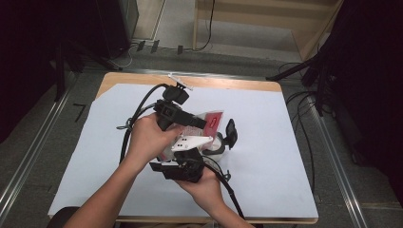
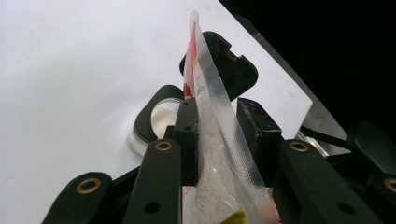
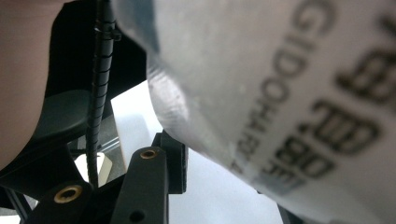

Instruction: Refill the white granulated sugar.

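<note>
- One clear pouch (image 2: 212,140) is standing edge-on between the left hand-held gripper (image 2: 222,135) pads, which are pinching it above the bench (image 1: 266,142).
- The right hand-held gripper (image 3: 224,168) is sitting under the pouch; its grip is unclear.
- One black case (image 2: 224,65) is lying open beyond.

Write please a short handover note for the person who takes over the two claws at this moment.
Left claw: shut on the clear bag of white grains, near its sealed edge.
Right claw: close against the same bag; whether it grips cannot be told.
Things: the bag is held up off the white sheet; an open round black case lies on the sheet close by.
Done: bag picked up.
Left: probably opening the bag; its seal looks intact.
</note>
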The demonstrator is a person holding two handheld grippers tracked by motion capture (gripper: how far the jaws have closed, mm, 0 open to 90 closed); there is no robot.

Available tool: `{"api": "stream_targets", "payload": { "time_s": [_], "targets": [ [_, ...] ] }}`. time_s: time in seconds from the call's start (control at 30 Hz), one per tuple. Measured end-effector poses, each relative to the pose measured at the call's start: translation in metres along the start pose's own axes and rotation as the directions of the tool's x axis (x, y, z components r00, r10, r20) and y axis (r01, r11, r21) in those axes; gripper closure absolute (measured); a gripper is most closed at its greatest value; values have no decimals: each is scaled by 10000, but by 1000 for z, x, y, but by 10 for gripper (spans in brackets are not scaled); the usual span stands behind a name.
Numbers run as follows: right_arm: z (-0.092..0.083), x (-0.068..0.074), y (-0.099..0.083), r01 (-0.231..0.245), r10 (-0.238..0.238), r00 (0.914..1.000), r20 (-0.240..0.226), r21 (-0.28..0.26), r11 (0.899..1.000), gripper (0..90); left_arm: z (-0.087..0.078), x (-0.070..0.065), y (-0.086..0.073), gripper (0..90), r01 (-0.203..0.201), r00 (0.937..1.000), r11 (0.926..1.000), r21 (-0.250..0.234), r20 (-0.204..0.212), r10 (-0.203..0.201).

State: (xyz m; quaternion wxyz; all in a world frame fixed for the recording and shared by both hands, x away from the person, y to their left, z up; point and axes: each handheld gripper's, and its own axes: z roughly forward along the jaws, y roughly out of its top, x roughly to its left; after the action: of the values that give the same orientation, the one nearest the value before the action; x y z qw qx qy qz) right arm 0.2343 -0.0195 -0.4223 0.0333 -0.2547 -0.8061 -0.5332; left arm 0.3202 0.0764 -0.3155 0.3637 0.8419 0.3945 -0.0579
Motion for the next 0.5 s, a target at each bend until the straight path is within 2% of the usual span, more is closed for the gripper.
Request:
{"api": "stream_targets", "payload": {
  "time_s": [0.17, 0.27, 0.5],
  "targets": [
    [1, 1, 0, 42, -41, 10000, 80, -104, 9999, 648, -2, -3, -2, 718, -118, 9998, 9998, -163, -139, 116],
    [2, 1, -1, 72, -71, 9999, 118, -119, 9999, 648, -1, -1, -2, 719, 35, 9999, 9998, -187, -103, -37],
    [3, 0, -2, 48, -46, 9999, 143, -122, 9999, 649, 0, 0, -3, 719, 114, 9999, 9998, -191, -82, -116]
  ]
}}
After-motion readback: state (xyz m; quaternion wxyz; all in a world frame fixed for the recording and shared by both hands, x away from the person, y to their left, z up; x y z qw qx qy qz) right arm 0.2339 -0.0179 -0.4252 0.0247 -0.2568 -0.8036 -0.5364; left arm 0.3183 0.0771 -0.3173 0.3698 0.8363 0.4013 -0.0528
